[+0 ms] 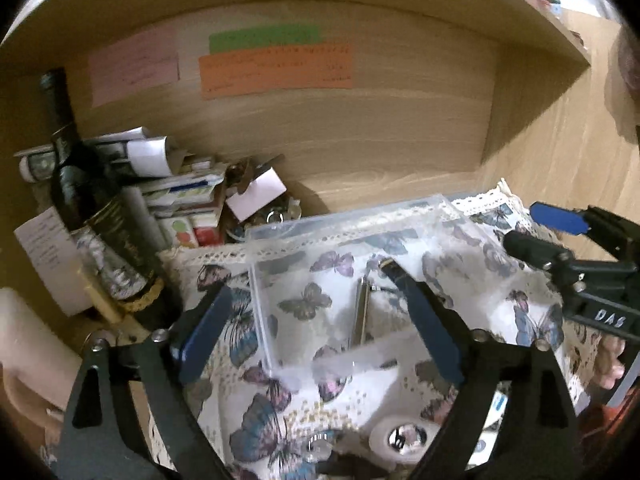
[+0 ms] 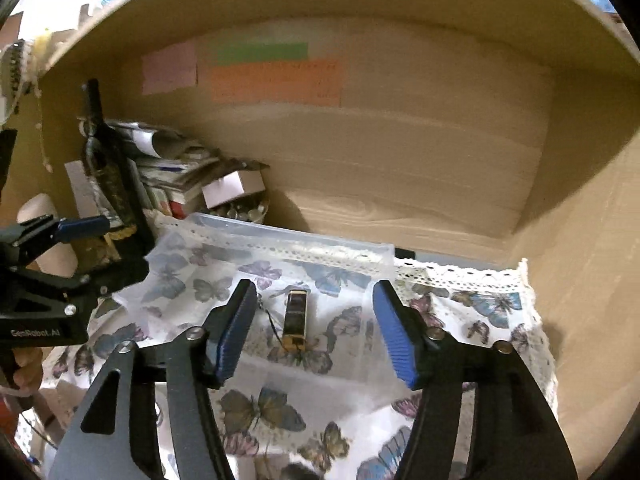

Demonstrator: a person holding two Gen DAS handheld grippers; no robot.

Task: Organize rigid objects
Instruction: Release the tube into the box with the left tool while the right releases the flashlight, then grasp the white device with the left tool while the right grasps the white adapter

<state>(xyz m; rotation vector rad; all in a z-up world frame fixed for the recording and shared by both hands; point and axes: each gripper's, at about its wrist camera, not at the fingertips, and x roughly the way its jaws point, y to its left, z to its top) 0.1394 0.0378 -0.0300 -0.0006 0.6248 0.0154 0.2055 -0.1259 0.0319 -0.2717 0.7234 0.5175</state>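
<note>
A clear plastic box point(image 1: 256, 304) sits on a butterfly-print cloth point(image 1: 264, 408) inside a wooden shelf. In it lies a small metal rigid object point(image 1: 362, 314), seen as a black and gold bar with a cord in the right wrist view point(image 2: 295, 320). My left gripper point(image 1: 312, 308) is open, its fingers on either side of the box's left wall. My right gripper point(image 2: 314, 320) is open and empty, just above the box point(image 2: 372, 252) and in front of the object. Each gripper shows in the other's view: right point(image 1: 556, 232), left point(image 2: 80, 228).
A dark wine bottle point(image 1: 96, 216) stands at the left, with stacked cartons and papers point(image 1: 180, 200) behind it and a round tin of small items point(image 2: 240, 210). Coloured paper notes point(image 1: 276, 68) hang on the shelf's back wall. A tape roll point(image 1: 400, 436) lies near my left gripper.
</note>
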